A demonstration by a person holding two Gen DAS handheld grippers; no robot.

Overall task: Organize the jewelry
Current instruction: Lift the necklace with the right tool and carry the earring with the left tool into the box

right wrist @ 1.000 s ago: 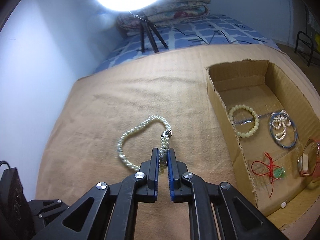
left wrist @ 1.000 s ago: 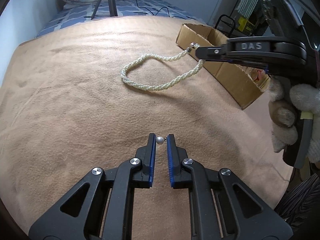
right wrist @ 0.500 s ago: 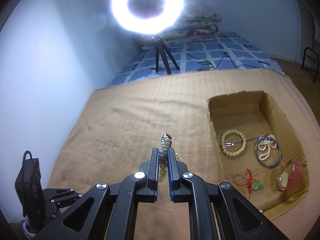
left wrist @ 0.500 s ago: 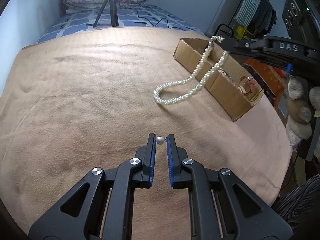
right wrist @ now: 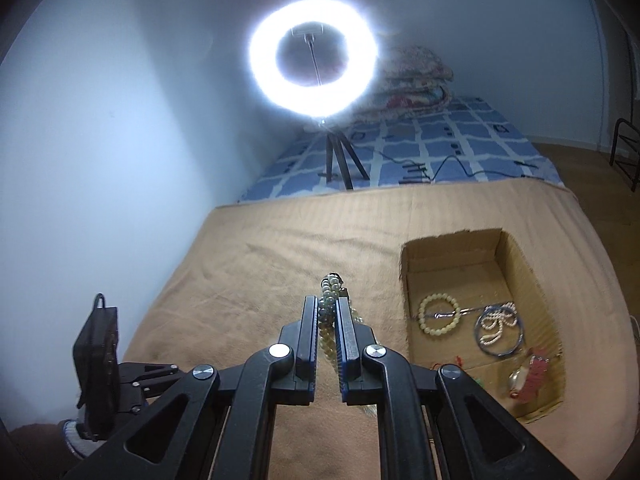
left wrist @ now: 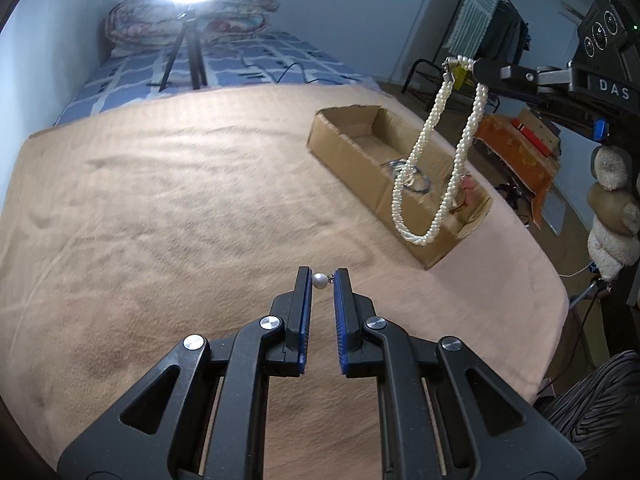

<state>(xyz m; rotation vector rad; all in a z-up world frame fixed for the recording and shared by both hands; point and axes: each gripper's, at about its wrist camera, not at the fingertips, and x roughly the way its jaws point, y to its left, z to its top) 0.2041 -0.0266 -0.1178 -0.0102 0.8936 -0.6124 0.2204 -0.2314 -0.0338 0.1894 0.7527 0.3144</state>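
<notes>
My left gripper (left wrist: 321, 276) is shut on a small pearl earring (left wrist: 319, 280) and holds it above the tan blanket (left wrist: 160, 208). My right gripper (right wrist: 325, 305) is shut on a twisted white pearl necklace (left wrist: 436, 152), which hangs free in a long loop in front of the cardboard box (left wrist: 348, 148). In the right wrist view the necklace (right wrist: 329, 300) shows between the fingers. The box (right wrist: 516, 268) lies to the right and holds a bead bracelet (right wrist: 438, 314), a blue bangle (right wrist: 499, 330) and red pieces (right wrist: 534, 368).
A lit ring light (right wrist: 314, 56) on a tripod stands on the blue checked bedding (right wrist: 440, 152) behind the blanket. Folded quilts (left wrist: 192, 20) lie at the back. Clutter and a clothes rack (left wrist: 480, 20) stand off the bed's right side.
My right gripper has lifted the pearl necklace off the blanket and carried it up and toward the box. The left gripper has kept hold of the earring and tilted upward.
</notes>
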